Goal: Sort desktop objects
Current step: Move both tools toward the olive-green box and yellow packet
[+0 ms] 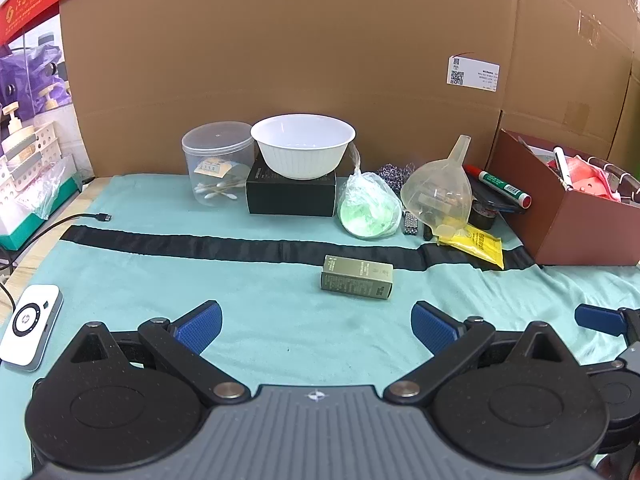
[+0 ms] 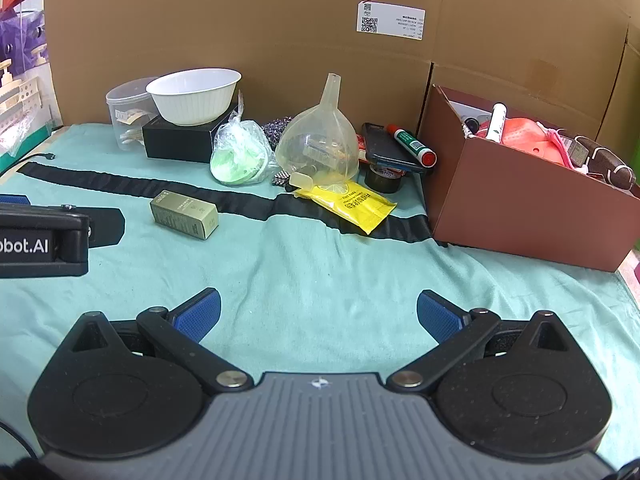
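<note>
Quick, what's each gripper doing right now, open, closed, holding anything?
Left gripper: open, holding nothing, above the teal cloth.
Right gripper: open, holding nothing, also above the cloth.

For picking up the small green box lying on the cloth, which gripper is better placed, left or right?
Probably the left gripper. It is open and the green box lies almost straight ahead of it. From the right gripper, also open, the box is far off to its left.
</note>
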`<state>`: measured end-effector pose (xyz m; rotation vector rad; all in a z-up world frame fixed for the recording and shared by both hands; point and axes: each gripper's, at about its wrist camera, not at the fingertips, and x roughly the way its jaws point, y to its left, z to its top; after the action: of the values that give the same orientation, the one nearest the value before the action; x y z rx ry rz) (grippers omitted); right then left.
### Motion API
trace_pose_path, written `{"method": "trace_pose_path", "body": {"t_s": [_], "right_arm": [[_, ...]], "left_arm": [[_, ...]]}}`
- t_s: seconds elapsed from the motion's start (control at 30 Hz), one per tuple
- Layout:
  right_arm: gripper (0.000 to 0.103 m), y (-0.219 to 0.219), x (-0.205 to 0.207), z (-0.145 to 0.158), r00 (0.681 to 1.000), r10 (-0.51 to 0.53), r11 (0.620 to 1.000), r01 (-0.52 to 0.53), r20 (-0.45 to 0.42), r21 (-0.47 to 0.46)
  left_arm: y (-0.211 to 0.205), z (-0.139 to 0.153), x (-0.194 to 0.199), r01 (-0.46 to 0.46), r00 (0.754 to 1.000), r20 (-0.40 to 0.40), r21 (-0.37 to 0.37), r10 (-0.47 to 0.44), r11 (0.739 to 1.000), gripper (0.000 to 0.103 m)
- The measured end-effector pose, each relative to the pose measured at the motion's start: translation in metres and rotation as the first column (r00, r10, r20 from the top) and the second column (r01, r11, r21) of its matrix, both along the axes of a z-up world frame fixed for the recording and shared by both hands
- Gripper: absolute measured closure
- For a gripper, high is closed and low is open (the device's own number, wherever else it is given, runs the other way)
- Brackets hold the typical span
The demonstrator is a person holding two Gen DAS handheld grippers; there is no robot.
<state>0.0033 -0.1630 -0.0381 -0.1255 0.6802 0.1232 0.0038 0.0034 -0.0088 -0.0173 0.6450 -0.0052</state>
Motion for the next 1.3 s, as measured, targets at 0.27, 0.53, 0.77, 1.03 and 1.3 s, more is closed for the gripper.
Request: {"method": "trace_pose_path", "body": {"t_s": [0.27, 0.53, 0.77, 1.03, 1.3], "right_arm": [[0.002, 0.0, 0.002, -0.004, 1.0, 0.005, 1.0, -0.005, -0.01, -0.002], [0.002, 0.0, 0.008, -0.007, 1.0, 0.004, 1.0, -0.004, -0.023, 0.0], [0.002, -0.001, 0.019, -0.013, 0.999, 0.003, 1.0, -0.002, -0.049, 0.004], [0.002, -0.011, 0.034, -0.019, 0.998, -0.015, 1.0, 0.017, -0.065, 0.026], [0.002, -0.022, 0.056, -0.022, 0.999, 0.016, 0.998, -0.013, -0.048, 0.067]], "left_arm": [[-0.004, -0.003, 0.002, 0.011, 1.0, -0.013, -0.002, -0.011, 1.0, 0.0], [-0.006, -0.008, 0.009, 0.01, 1.0, -0.028, 0.0, -0.01, 1.0, 0.0], [-0.006, -0.013, 0.022, 0.018, 0.998, -0.054, -0.024, -0.019, 1.0, 0.0], [-0.004, -0.02, 0.041, 0.023, 0.996, -0.087, -0.068, -0.029, 0.997, 0.001], [-0.014, -0.028, 0.071, 0.06, 0.992, -0.104, -0.077, -0.068, 0.995, 0.006]]}}
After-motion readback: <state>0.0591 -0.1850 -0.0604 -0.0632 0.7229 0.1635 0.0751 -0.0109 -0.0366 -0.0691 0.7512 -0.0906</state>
